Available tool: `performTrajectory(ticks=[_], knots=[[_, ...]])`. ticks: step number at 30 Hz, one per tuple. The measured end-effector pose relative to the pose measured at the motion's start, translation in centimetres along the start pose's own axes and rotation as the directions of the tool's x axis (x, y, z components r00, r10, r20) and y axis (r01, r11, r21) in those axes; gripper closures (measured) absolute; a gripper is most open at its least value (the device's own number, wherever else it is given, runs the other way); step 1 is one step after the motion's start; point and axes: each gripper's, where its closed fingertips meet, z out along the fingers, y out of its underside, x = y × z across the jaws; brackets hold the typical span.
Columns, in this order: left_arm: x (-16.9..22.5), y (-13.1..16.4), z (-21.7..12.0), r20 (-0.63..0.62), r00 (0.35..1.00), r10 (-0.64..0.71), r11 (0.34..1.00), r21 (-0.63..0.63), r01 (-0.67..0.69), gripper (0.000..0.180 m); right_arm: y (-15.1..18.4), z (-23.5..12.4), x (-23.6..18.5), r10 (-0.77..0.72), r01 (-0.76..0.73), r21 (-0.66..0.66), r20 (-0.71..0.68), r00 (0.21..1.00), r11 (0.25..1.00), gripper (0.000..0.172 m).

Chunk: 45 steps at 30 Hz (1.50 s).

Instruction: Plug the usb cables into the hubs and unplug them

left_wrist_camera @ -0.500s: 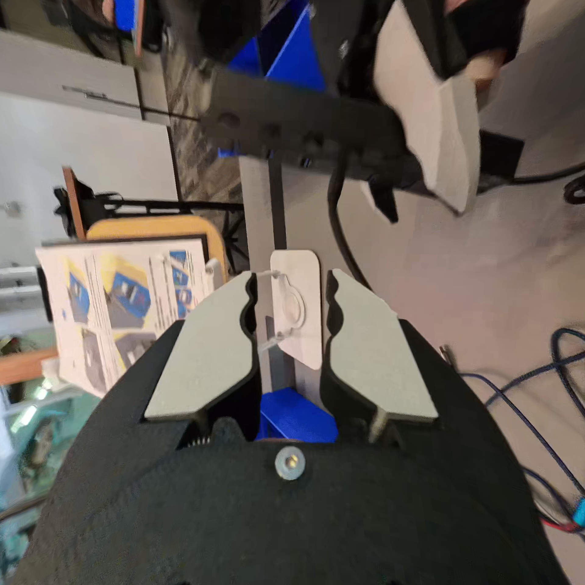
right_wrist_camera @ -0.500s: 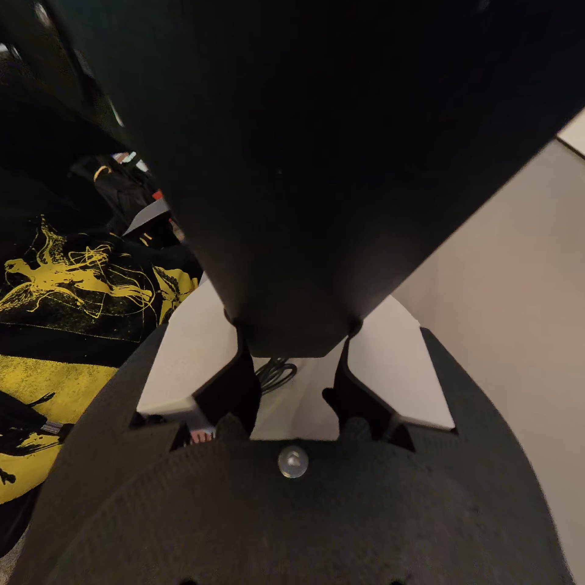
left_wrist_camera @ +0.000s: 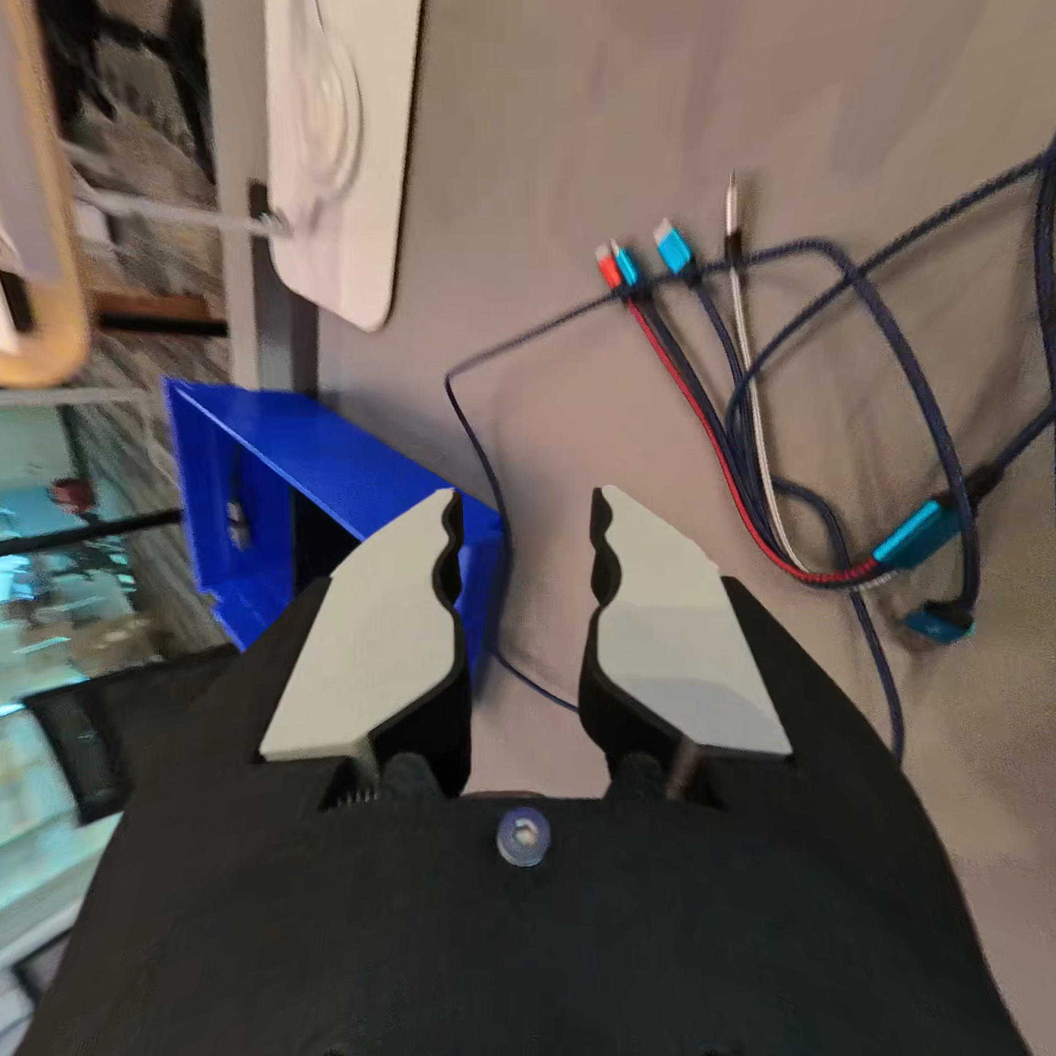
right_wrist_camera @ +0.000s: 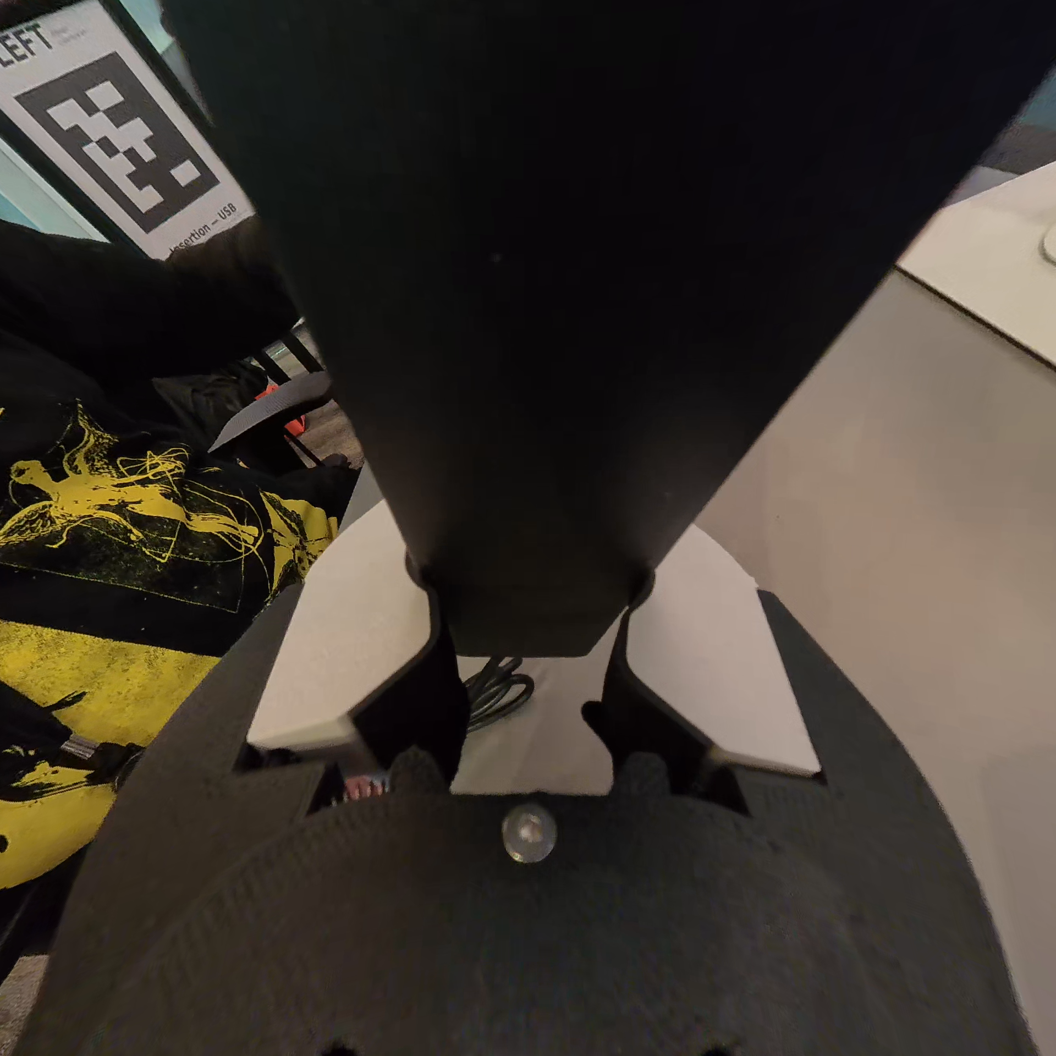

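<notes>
My left gripper (left_wrist_camera: 524, 497) is open and empty above the grey table (left_wrist_camera: 628, 114). A thin dark-blue cable (left_wrist_camera: 486, 514) lies on the table below its left finger, untouched. A bundle of braided USB cables (left_wrist_camera: 743, 400) lies to the right, with teal plugs (left_wrist_camera: 674, 251), a red plug (left_wrist_camera: 608, 268) and a silver plug (left_wrist_camera: 731, 211) at the far ends. My right gripper (right_wrist_camera: 531, 571) is shut on a wide black hub (right_wrist_camera: 543, 286). The hub fills the view and hides the fingertips. A coiled dark cable (right_wrist_camera: 497, 691) lies under it.
A blue bin (left_wrist_camera: 320, 457) stands left of my left gripper at the table's edge. A white pad (left_wrist_camera: 343, 143) lies farther off. A teal cable splitter (left_wrist_camera: 914, 537) sits at the right. A person in a black-and-yellow shirt (right_wrist_camera: 114, 543) is left of the hub, beside a marker card (right_wrist_camera: 114, 131). One gripper's finger ends stand about 25 cm off the other's. The red plug (left_wrist_camera: 608, 268) is closer to my left gripper, around 12 cm from its tips; the right tips are 20 cm off.
My left gripper has swung away from the hub and the right gripper towards the loose cables on the table, jaws still open. The right gripper keeps its hold on the hub.
</notes>
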Motion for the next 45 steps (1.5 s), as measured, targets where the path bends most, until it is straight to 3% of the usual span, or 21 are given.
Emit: performTrajectory(ticks=[2, 6, 12, 19, 25, 30, 34, 42, 45], knots=[[1.3, 1.6, 0.0, -0.09, 0.994, -0.068, 0.997, 0.028, 0.071, 0.139, 0.2, 0.1, 0.0, 0.004, -0.004, -0.003, 0.009, 1.0, 1.0, 0.108], [6.2, 0.3, -2.9, -0.286, 0.958, -0.003, 0.983, 0.175, 0.056, 0.139, 0.3, 0.2, 0.0, 0.008, -0.008, 0.004, 0.017, 1.0, 1.0, 0.108], [9.6, 2.5, -1.9, -0.29, 0.95, 0.116, 0.991, 0.102, -0.089, 0.14, 0.4, 0.3, 0.0, 0.014, -0.014, 0.007, 0.023, 1.0, 1.0, 0.108], [12.1, 2.5, 0.3, -0.286, 0.936, 0.204, 0.978, 0.097, -0.184, 0.142, 0.6, 0.4, 0.0, 0.016, -0.016, 0.006, 0.023, 1.0, 1.0, 0.108], [11.1, 4.2, -2.0, -0.32, 0.947, 0.014, 0.995, 0.098, 0.018, 0.14, 0.4, 0.2, 0.0, 0.011, -0.011, 0.01, 0.019, 1.0, 1.0, 0.108], [13.0, 4.9, -4.3, -0.376, 0.918, -0.126, 0.984, 0.067, 0.163, 0.138, 0.6, 0.6, -0.2, 0.011, -0.011, 0.001, 0.028, 1.0, 1.0, 0.108], [15.0, 4.3, -3.0, -0.305, 0.936, -0.177, 0.982, 0.007, 0.188, 0.138, 0.6, 0.7, -0.2, 0.009, -0.009, -0.002, 0.027, 1.0, 1.0, 0.108], [14.9, 3.9, -0.9, -0.202, 0.928, -0.313, 0.949, -0.098, 0.299, 0.167, 0.4, 0.6, -0.4, -0.003, 0.003, 0.001, 0.017, 1.0, 1.0, 0.108], [14.5, 3.9, -1.1, -0.196, 0.925, -0.326, 0.946, -0.068, 0.319, 0.168, 0.4, 0.6, -0.5, -0.008, 0.008, -0.002, 0.015, 1.0, 1.0, 0.108]])
